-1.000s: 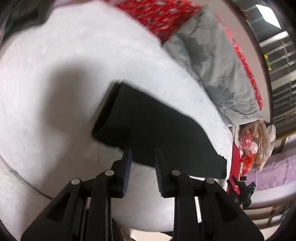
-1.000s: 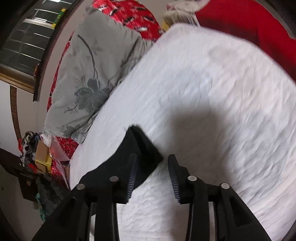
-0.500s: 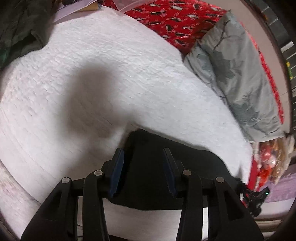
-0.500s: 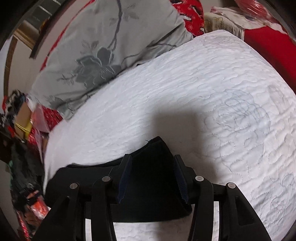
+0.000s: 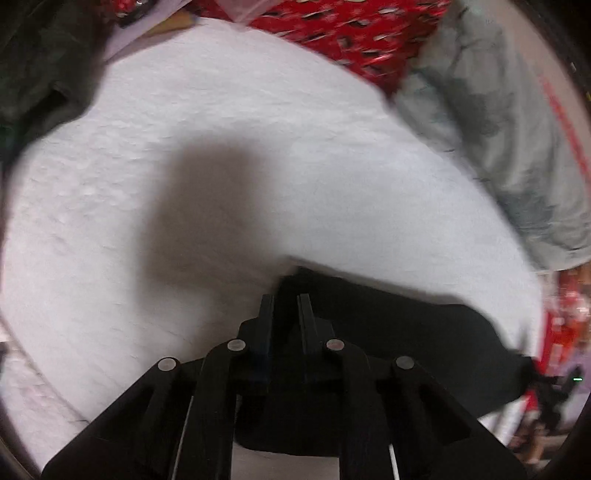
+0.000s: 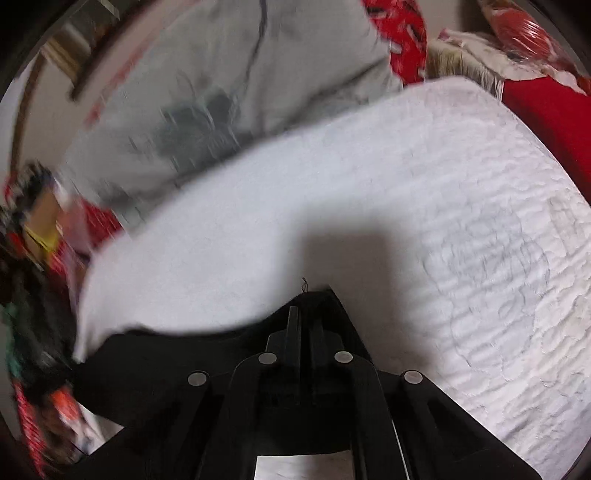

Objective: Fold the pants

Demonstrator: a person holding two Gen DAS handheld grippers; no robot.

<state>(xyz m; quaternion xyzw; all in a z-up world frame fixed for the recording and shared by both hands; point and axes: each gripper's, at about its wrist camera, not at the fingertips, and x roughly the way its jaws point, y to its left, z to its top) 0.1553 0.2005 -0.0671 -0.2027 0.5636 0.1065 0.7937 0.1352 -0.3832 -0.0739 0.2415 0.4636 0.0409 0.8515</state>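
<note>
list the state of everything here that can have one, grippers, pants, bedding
left gripper: shut on a corner of the pants
right gripper: shut on another corner of the pants
pants: black, lying on the quilt, gripped at two corners
quilt: white, spread flat
pillow: grey, lying beside the quilt

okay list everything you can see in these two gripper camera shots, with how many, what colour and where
pants: one, black, on the white quilt, an end pinched in each gripper
quilt: one, white, stitched, covering the bed
pillow: one, grey with a dark floral print, at the quilt's far edge
patterned fabric: red with pale marks, behind the pillow
dark garment: one, dark green, far left corner in the left view
clutter: mixed colours, blurred, beside the bed
left gripper: black, shut on pants
right gripper: black, shut on pants
</note>
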